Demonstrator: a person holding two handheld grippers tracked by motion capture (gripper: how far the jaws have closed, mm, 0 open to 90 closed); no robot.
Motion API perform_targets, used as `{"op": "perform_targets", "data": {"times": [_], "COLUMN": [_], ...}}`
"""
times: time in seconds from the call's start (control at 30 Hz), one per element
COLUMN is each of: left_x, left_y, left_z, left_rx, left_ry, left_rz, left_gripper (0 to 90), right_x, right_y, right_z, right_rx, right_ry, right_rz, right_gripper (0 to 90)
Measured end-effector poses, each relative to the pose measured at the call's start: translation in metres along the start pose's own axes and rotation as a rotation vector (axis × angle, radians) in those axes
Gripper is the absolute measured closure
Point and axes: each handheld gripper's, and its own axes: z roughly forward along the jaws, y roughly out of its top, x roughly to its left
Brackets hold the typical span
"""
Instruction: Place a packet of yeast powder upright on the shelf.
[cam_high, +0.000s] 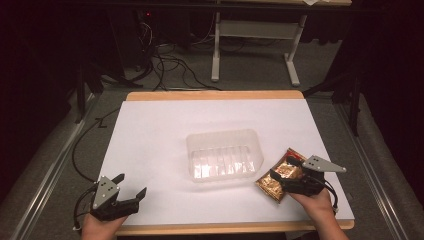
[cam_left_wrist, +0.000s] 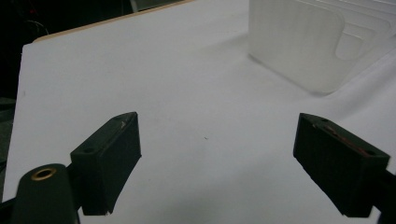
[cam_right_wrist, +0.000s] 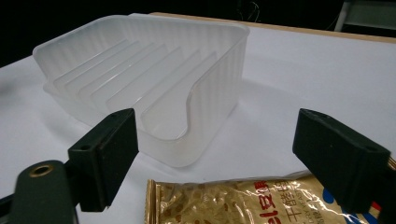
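The right claw (cam_high: 292, 176) hovers low over the near end of a gold snack packet (cam_high: 280, 176), jaws spread wide with nothing between them. In the right gripper view the packet's (cam_right_wrist: 243, 203) crinkled foil edge lies just below and between the two black jaws, which do not touch it. The packet lies flat on the white surface (cam_high: 160, 130), near the right front corner, just beside the clear ribbed plastic tray (cam_high: 225, 155) standing in the middle. The tray looks empty.

The left claw (cam_high: 131, 186) rests at the left front of the surface, well apart from both things, its jaws also spread wide on nothing; the left gripper view shows bare white sheet between them and the tray's (cam_left_wrist: 299, 42) wall farther off.

I'd judge this to be the approach for a pick-up: the packet is lined up but not yet gripped. The next move calls for dropping the right claw a little further so the jaws straddle the foil edge, then closing. Flat, slippery foil may slide away rather than lift, so a shallow angle under the edge would help before carrying it to the tray.
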Motion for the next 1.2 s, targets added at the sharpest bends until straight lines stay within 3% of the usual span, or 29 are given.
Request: {"op": "perform_targets", "data": {"times": [0.3,0.83,1.2], "left_x": [0.000,0.000,-0.001], "left_y": [0.001,0.001,0.001], "left_z": [0.000,0.000,0.001], "left_rx": [-0.001,-0.002,-0.003], "left_ry": [0.000,0.000,-0.003], "left_rz": [0.006,0.009,0.008], "left_gripper": [15.7,15.8,15.8], "right_x": [-0.003,-0.006,-0.020], "right_y": [-0.001,-0.001,-0.002], "right_z": [-0.001,-0.003,-0.008], "right_rx": [0.005,-0.010,-0.016], "right_ry": [-0.004,0.000,-0.043], "right_rz": [-0.002,0.004,0.033], "right_gripper": [11.8,15.8,17.8]}}
